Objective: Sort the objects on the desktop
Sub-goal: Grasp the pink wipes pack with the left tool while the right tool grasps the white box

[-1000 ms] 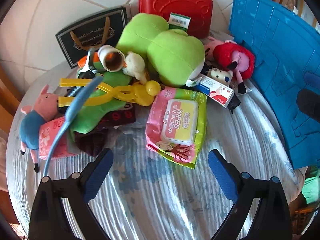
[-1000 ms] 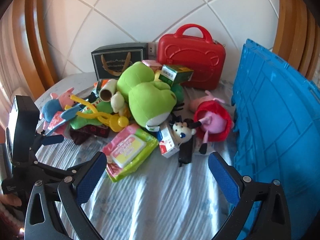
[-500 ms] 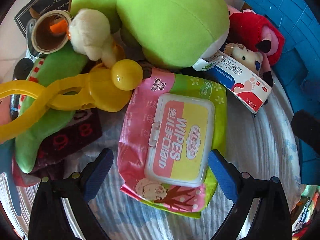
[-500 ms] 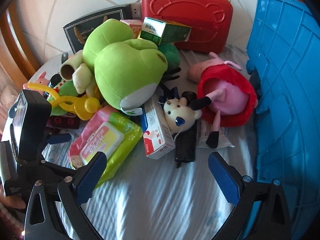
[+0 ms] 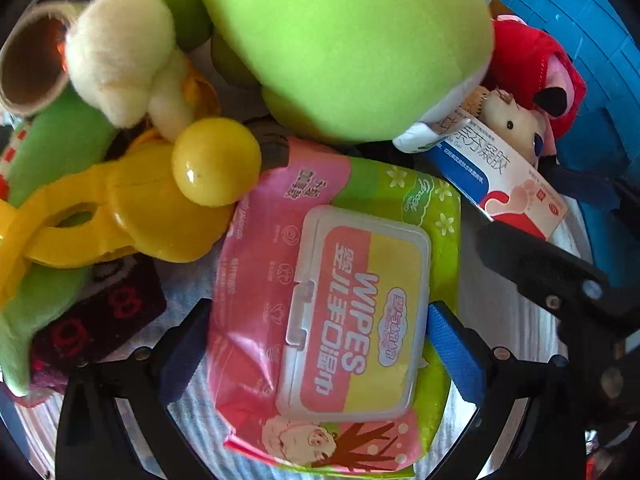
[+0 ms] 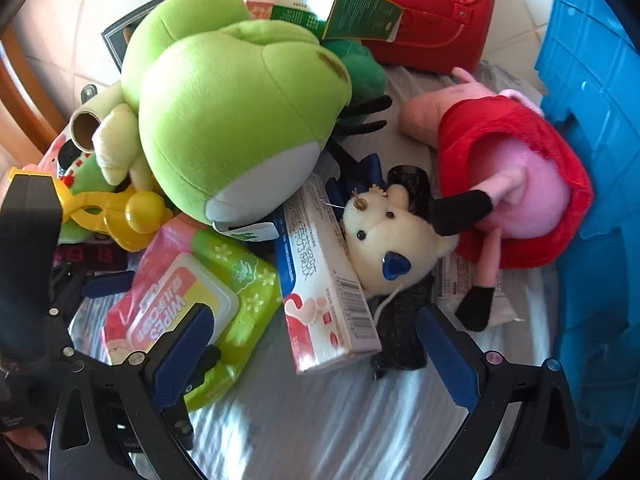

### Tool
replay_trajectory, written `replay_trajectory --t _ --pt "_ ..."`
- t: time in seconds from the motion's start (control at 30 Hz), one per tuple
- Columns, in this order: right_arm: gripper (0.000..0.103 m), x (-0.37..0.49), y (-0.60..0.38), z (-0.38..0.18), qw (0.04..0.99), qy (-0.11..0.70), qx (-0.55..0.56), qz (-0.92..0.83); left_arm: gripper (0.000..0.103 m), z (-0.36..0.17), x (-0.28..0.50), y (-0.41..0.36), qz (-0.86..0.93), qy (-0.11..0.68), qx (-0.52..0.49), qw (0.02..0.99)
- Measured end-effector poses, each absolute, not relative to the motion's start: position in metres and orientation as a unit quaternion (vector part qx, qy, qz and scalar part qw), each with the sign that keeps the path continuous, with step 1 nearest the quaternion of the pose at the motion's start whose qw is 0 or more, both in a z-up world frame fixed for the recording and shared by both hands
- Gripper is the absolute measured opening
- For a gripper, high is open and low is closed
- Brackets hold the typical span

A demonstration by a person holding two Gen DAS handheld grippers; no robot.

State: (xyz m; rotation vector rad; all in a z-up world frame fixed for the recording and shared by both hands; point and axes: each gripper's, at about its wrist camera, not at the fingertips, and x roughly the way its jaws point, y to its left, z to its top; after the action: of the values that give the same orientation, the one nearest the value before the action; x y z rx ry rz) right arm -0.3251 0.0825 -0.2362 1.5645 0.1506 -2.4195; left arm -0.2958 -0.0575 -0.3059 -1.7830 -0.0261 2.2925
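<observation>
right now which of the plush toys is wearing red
The pink pig plush by the blue crate: it wears a red dress. The big frog plush is plain green, and the small cream mouse plush has black ears.

1 wipes pack (image 5: 340,312), 1 red case (image 6: 420,12), 2 boxes (image 6: 320,276).

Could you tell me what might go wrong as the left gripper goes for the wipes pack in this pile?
The left gripper straddles the wipes pack, its jaws opening, pads not yet pressing. The pack is soft, so it may buckle or slip when squeezed. Its far edge lies under the green frog plush, and the yellow plastic toy touches its side, so lifting could drag both. The right gripper works close by and could collide.
</observation>
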Motion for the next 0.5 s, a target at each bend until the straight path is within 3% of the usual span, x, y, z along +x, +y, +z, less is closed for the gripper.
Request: replay_trajectory --t 0.03,0.07,0.13,0.23,0.33,0.37,0.5 --pt "0.093 -0.327 0.081 -0.239 0.125 0.054 0.538 -0.832 0.103 -0.306 -0.296 -0.055 0.785 -0.004 -0.609 0.117" --pt "0.074 -0.328 0.080 -0.242 0.122 0.056 0.541 -0.830 0.103 -0.307 -0.296 -0.053 0.786 0.000 -0.607 0.115" --pt "0.053 -0.332 0.081 -0.249 0.116 0.053 0.552 -0.824 0.103 -0.308 -0.296 -0.049 0.790 0.008 -0.603 0.112" --pt "0.043 -0.333 0.087 -0.262 0.119 0.036 0.573 -0.810 0.099 -0.308 -0.293 -0.047 0.795 0.008 -0.597 0.107" --pt "0.034 -0.323 0.094 -0.262 0.123 0.028 0.575 -0.808 0.080 -0.303 -0.285 -0.049 0.793 -0.005 -0.598 0.114" --pt "0.030 -0.319 0.096 -0.260 0.124 0.026 0.575 -0.808 0.078 -0.302 -0.282 -0.050 0.793 -0.005 -0.599 0.111" --pt "0.027 -0.296 0.109 -0.257 0.126 0.015 0.582 -0.803 0.074 -0.300 -0.267 -0.058 0.795 -0.005 -0.598 0.101"
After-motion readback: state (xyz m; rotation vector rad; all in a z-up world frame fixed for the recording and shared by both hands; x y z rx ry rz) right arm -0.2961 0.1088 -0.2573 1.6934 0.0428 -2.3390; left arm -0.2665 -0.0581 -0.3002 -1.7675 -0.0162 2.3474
